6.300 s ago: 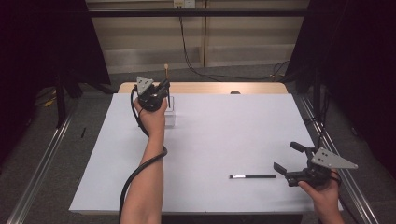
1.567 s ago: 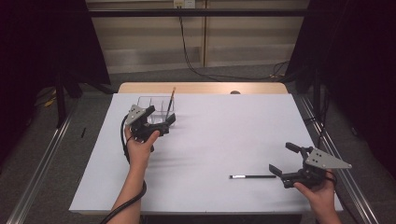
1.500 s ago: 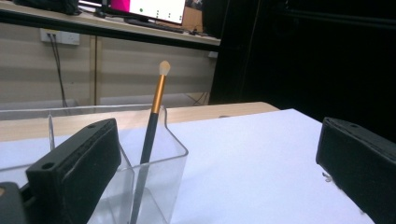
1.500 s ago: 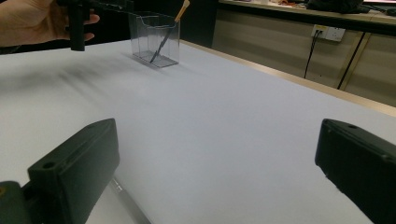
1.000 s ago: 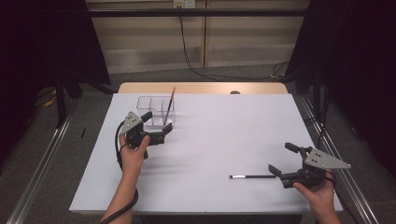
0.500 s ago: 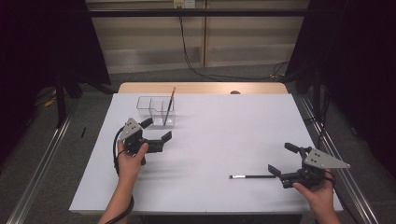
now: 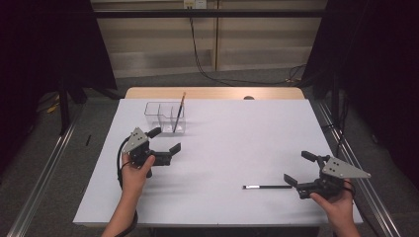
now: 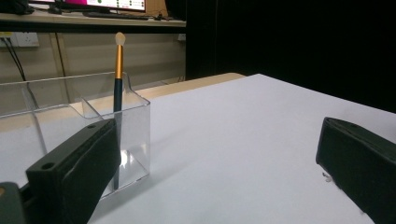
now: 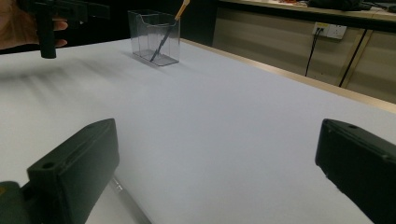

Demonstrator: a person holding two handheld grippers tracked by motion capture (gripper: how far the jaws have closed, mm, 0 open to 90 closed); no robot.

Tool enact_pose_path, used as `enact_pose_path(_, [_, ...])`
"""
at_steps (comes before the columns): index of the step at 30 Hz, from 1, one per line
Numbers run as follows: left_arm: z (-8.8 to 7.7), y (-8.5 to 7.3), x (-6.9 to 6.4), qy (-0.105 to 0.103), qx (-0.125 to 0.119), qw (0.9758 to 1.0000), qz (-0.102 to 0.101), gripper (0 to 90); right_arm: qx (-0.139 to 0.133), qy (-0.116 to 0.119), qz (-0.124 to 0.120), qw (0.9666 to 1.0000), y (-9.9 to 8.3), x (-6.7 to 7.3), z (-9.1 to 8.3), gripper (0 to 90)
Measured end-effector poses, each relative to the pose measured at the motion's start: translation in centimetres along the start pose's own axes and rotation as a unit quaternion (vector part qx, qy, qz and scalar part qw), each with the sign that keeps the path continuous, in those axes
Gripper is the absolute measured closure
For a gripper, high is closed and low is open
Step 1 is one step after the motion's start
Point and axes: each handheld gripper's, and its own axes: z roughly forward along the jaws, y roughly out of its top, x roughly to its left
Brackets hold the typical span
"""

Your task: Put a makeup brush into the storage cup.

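Observation:
A clear plastic organiser box (image 7: 164,117) stands at the back left of the white table (image 7: 237,133). A brush (image 7: 178,111) with a gold ferrule leans upright in its right compartment. My left gripper (image 7: 164,139) hovers open just in front of the box, holding nothing. In the left gripper view the brush (image 8: 118,88) and the box (image 8: 137,130) lie beyond the left jaw. A thin black stick (image 7: 267,186) lies flat at the front right. My right gripper (image 7: 299,167) is open, with its near jaw close to the stick's right end.
A bare wooden strip (image 7: 212,93) runs along the table's far edge. Metal rails (image 7: 44,173) flank the table on the floor. In the right gripper view the box (image 9: 156,37) and the other gripper (image 9: 60,11) are far off at the upper left.
My left gripper has drawn back from the box toward the near left, open, and the brush stays standing in the box. The right gripper has hardly moved.

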Motion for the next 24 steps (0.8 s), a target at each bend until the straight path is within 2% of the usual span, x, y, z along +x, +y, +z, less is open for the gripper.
enact_pose_path(5, [-0.6,0.0,0.0,0.001,0.003,1.0000,0.007,0.0,0.001,0.001,-0.001,1.0000,0.0,0.0,0.1,0.0])
enact_pose_path(14, [-1.9,-0.1,0.1,0.004,-0.002,1.0000,0.004,0.0,0.002,0.002,-0.001,1.0000,0.0,0.2,0.3,0.0])
enact_pose_path(24, [-3.1,-0.3,0.3,0.008,0.003,0.9999,0.013,0.0,0.003,0.003,0.000,1.0000,0.0,0.2,0.4,0.0])
